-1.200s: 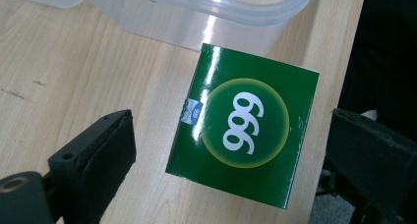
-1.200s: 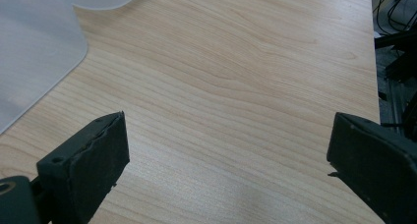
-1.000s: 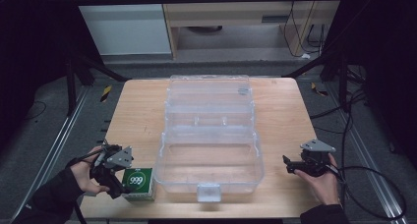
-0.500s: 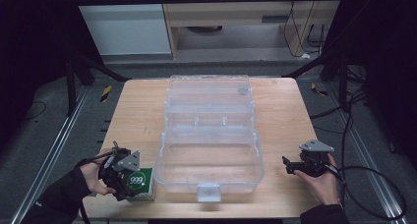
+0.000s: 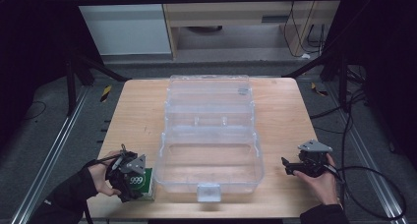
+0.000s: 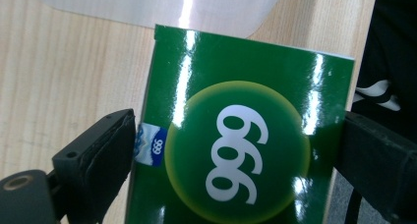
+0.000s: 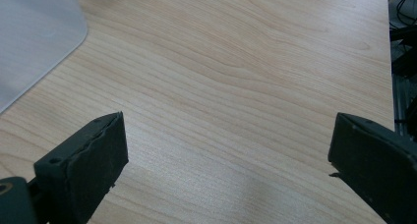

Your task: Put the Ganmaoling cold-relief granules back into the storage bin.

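Note:
A green box marked 999 (image 5: 141,182) lies flat on the wooden table near its front left corner, just left of a clear plastic case (image 5: 258,157). My left gripper (image 5: 129,181) is over the box and open. In the left gripper view its jaws stand on either side of the box (image 6: 236,150), close against its two long edges, while the box rests on the table. My right gripper (image 5: 289,167) is open near the front right edge. Between its jaws (image 7: 228,145) there is bare wood.
The clear case stands open in the middle of the table, its lid (image 5: 209,94) laid back toward the far side and a latch (image 5: 208,190) at the front. Its corner (image 7: 29,37) lies left of the right gripper. The table's front edge is close to both hands.
My left gripper has moved right, from beside the green box to over it, with the jaws now straddling it. The right gripper has stayed in place.

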Demonstrator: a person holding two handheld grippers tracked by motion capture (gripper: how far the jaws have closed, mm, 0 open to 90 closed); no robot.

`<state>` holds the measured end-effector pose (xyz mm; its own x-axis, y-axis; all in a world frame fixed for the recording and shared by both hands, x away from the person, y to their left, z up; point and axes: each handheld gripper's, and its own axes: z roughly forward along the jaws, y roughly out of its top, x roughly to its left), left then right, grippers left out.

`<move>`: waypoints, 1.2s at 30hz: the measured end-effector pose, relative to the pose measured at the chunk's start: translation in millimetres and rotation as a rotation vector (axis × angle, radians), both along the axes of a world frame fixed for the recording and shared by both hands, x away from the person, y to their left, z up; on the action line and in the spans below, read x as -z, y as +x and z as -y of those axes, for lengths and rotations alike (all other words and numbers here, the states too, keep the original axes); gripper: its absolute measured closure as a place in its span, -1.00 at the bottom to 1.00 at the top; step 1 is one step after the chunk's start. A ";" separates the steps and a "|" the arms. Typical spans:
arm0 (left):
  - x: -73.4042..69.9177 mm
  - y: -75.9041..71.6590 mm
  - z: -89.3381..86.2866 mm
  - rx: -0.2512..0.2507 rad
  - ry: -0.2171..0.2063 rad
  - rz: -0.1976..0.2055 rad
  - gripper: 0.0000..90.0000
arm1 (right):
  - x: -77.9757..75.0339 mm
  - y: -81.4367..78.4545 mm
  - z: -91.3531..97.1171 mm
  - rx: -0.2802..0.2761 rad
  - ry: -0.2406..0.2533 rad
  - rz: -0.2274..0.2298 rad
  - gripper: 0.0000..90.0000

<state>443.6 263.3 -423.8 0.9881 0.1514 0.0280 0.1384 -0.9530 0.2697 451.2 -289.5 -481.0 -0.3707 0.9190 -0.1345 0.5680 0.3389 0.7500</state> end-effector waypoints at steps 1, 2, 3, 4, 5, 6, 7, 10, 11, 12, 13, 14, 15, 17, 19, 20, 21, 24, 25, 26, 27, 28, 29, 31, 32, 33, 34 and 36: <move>0.0 0.0 0.0 0.000 0.000 0.000 -0.88 | 0.0 0.0 0.0 0.000 0.000 0.000 -0.96; 3.6 0.9 0.6 0.001 0.005 -0.007 -0.88 | 0.2 0.0 -0.2 -0.001 -0.001 -0.001 -0.96; 3.6 0.9 0.6 0.001 0.005 -0.007 -0.87 | 0.2 0.0 -0.2 -0.001 -0.001 -0.001 -0.96; 6.7 1.3 1.5 0.002 0.011 -0.012 -0.87 | 0.2 0.1 -0.4 0.000 0.000 -0.001 -0.96; 7.8 1.7 2.1 0.004 0.013 -0.015 -0.86 | 0.3 0.1 -0.5 -0.001 -0.001 -0.001 -0.96; 8.5 2.1 2.5 0.009 0.018 -0.017 -0.86 | 0.2 0.0 -0.5 -0.001 -0.002 -0.002 -0.96; 8.5 2.1 2.5 0.009 0.018 -0.017 -0.85 | 0.2 0.0 -0.5 -0.001 -0.002 -0.002 -0.96; 9.2 2.5 3.6 0.017 0.023 -0.019 -0.83 | 0.4 0.0 -0.6 -0.001 -0.003 -0.005 -0.96; 9.1 2.4 3.5 0.019 0.022 -0.018 -0.82 | 0.4 0.0 -0.6 -0.001 -0.003 -0.005 -0.96; 9.3 2.0 3.4 0.016 0.017 -0.018 -0.80 | 0.4 0.1 -0.5 -0.002 -0.004 -0.004 -0.96; 9.1 1.8 3.0 0.016 0.015 -0.017 -0.79 | 0.4 0.1 -0.4 -0.002 -0.004 -0.003 -0.96; 9.1 1.8 3.0 0.016 0.015 -0.017 -0.78 | 0.4 0.1 -0.4 -0.002 -0.004 -0.003 -0.96; 8.4 1.5 1.9 0.015 0.014 -0.018 -0.76 | 0.4 0.0 -0.6 -0.001 -0.003 -0.005 -0.96; 8.0 0.9 1.2 0.009 0.013 -0.016 -0.74 | 0.6 0.3 -0.5 -0.004 -0.006 -0.004 -0.96; 6.9 0.0 0.6 0.012 0.019 -0.012 -0.72 | 0.9 0.5 -0.5 -0.006 -0.005 -0.004 -0.96; 6.5 -0.7 0.3 0.011 0.020 -0.011 -0.71 | 1.0 0.6 -0.5 -0.005 -0.006 -0.004 -0.96; 6.3 -1.1 0.1 0.012 0.019 -0.011 -0.71 | 1.0 0.6 -0.7 -0.005 -0.006 -0.004 -0.96; 5.7 -2.0 -0.5 0.010 0.025 -0.018 -0.70 | 1.1 0.5 -1.0 -0.006 -0.006 -0.006 -0.96; 4.7 -2.2 -1.2 0.007 0.028 -0.021 -0.70 | 1.0 0.5 -1.0 -0.006 -0.006 -0.006 -0.96; 4.7 -2.2 -1.2 0.007 0.028 -0.021 -0.69 | 1.0 0.5 -1.0 -0.006 -0.006 -0.006 -0.96; 3.7 -2.5 -2.2 0.001 0.022 -0.024 -0.69 | 0.9 0.5 -0.6 -0.006 -0.006 -0.005 -0.96; 0.7 -2.8 -3.6 -0.004 0.018 -0.020 -0.69 | 0.9 0.6 -0.5 -0.006 -0.005 -0.005 -0.96; 0.7 -2.8 -3.6 -0.004 0.018 -0.020 -0.69 | 0.9 0.6 -0.5 -0.006 -0.005 -0.005 -0.96; -4.1 -3.5 -5.3 -0.011 0.011 -0.016 -0.69 | 1.1 0.5 -0.5 -0.007 -0.006 -0.006 -0.96; -9.9 -3.9 -6.8 -0.018 0.001 -0.006 -0.69 | 1.2 0.5 -0.8 -0.006 -0.004 -0.007 -0.96; -9.9 -3.9 -6.8 -0.018 0.001 -0.006 -0.69 | 1.2 0.5 -0.8 -0.006 -0.004 -0.007 -0.96; -13.3 -3.8 -7.6 -0.020 0.000 -0.001 -0.69 | 1.1 0.5 -0.8 -0.006 -0.004 -0.007 -0.96; -23.3 -4.0 -8.8 -0.028 -0.003 0.011 -0.69 | 1.1 0.5 -0.8 -0.007 -0.005 -0.007 -0.96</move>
